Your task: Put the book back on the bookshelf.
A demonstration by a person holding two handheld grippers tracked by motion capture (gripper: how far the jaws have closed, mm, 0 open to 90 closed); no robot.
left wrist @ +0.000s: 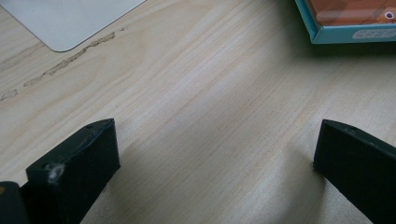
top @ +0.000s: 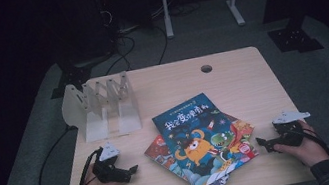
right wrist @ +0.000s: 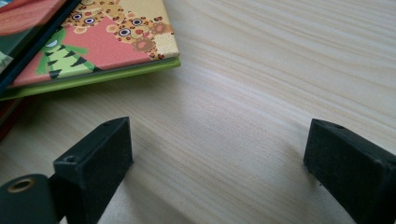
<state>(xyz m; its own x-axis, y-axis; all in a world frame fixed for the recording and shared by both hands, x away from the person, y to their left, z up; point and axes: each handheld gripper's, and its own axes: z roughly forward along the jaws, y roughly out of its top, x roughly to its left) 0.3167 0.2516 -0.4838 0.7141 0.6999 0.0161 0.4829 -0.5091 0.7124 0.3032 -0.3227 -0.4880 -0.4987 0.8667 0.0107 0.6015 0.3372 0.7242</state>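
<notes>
Both jaws spread wide, empty: left gripper (top: 124, 172) and right gripper (top: 268, 144) rest low over bare wooden table (top: 241, 79), flanking the stack of picture books (top: 199, 142). Top book's long axis runs diagonally, far-left to near-right. Clear rack (top: 101, 105) far-left. Room dark.

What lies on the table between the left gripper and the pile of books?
Nothing: between the left gripper and the pile of books is bare table, as the high view shows.
</notes>
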